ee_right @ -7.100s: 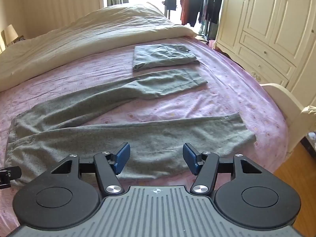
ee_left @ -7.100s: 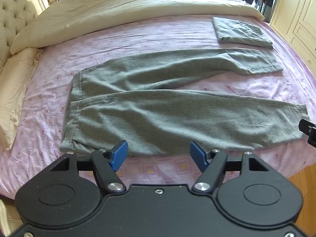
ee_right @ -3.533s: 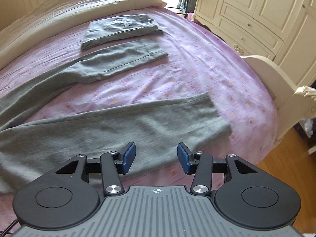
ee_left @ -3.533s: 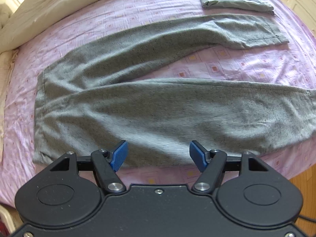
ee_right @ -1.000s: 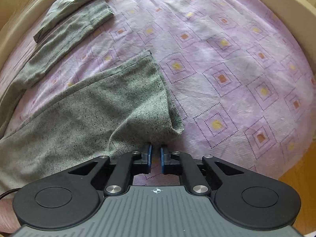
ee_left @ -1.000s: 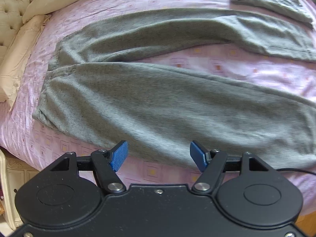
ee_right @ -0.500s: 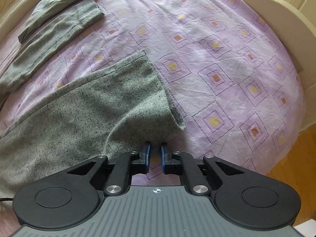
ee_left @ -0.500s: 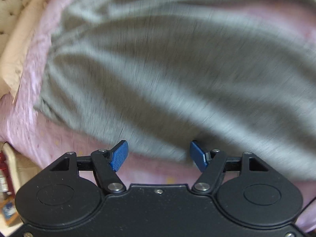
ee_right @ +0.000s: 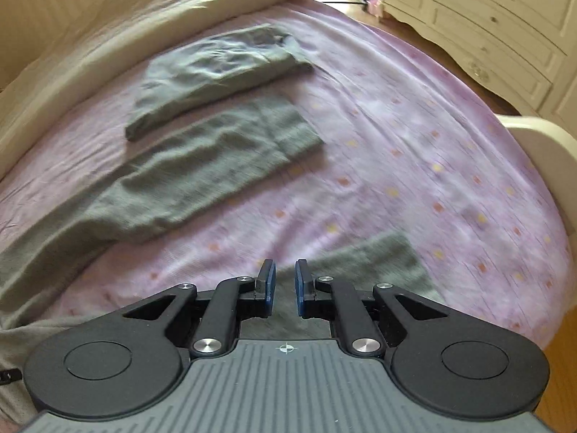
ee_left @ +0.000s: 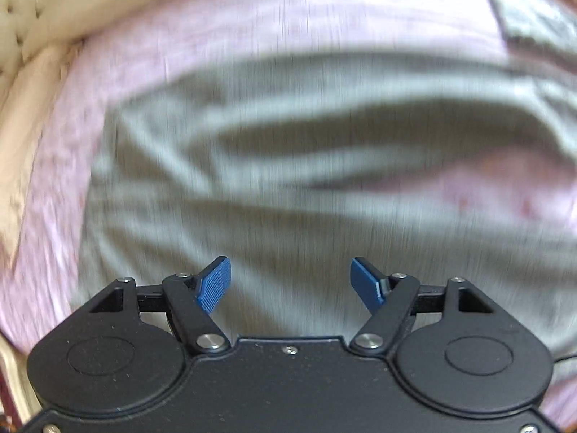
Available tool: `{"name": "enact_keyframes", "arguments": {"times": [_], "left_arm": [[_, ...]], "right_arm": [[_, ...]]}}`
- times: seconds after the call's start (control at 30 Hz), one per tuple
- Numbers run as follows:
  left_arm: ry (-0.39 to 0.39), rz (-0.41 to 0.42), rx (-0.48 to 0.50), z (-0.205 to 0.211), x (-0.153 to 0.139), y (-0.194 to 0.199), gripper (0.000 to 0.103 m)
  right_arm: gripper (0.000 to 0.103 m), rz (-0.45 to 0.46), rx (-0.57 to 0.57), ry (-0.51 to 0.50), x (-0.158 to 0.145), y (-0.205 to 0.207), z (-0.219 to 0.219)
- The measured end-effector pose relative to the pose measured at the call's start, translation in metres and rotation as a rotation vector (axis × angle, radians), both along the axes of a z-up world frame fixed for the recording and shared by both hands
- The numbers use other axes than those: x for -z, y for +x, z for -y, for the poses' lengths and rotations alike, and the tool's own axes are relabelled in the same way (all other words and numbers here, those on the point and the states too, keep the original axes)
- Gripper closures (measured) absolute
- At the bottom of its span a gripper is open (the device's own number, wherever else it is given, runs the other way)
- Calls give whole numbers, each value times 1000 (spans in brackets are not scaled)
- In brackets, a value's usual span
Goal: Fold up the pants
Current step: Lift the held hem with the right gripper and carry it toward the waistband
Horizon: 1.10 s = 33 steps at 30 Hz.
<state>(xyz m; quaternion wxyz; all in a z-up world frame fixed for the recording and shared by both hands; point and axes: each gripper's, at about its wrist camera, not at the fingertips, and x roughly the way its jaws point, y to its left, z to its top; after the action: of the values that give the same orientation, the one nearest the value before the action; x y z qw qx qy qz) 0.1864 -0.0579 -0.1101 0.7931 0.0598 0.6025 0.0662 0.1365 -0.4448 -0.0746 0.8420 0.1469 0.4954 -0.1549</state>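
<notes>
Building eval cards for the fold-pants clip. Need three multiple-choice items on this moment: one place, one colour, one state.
1. Where does the folded gray garment lie?
A. on the wooden floor
B. on the pink patterned bedsheet, beyond the far leg of the gray knit pants
C. on the white wardrobe

2. What colour are the ribbed pads of the left gripper?
A. red
B. blue
C. green

3. How do the left gripper's jaws stand?
A. wide open, gripping nothing
B. shut on the bedsheet
C. shut on a pillow

Answers:
1 B: the right wrist view shows it past the far leg, beside the cream duvet.
2 B: both pads show blue.
3 A: the pads stand far apart above the pants.
</notes>
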Motion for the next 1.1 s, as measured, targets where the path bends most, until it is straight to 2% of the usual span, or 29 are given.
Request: {"name": "enact_keyframes", "arguments": {"times": [0.1,0.2,0.33,0.47,0.77,0.9,0.97,1.03,1.1], "left_arm": [[-13,43,9,1,-16,37,27],[-22,79,5,1,-22,67,27],[-7,98,-31,7,-28,92,27],[-33,56,-63,9,-14,109,27],[-26,-19,-82,21,13,135,27],[-50,-37,-86,20,25,156,27],[-69,-47,-92,18,30,168,27],[-88,-48,-98,17,32,179,27],[-106,-50,-102,16,35,191,27]], "right_arm": [[92,74,-97,9,-3,45,-15],[91,95,-275,-45,2,91,-29],[91,56,-526,-162,18,146,-43],[88,-13,-716,-241,42,191,-47],[82,-107,-1140,-372,93,248,-67],[72,-155,-1306,-362,116,260,-69],[70,-144,-1366,-332,119,264,-68],[69,-167,-1387,-282,117,272,-65],[70,-233,-1364,-206,117,283,-62]]}}
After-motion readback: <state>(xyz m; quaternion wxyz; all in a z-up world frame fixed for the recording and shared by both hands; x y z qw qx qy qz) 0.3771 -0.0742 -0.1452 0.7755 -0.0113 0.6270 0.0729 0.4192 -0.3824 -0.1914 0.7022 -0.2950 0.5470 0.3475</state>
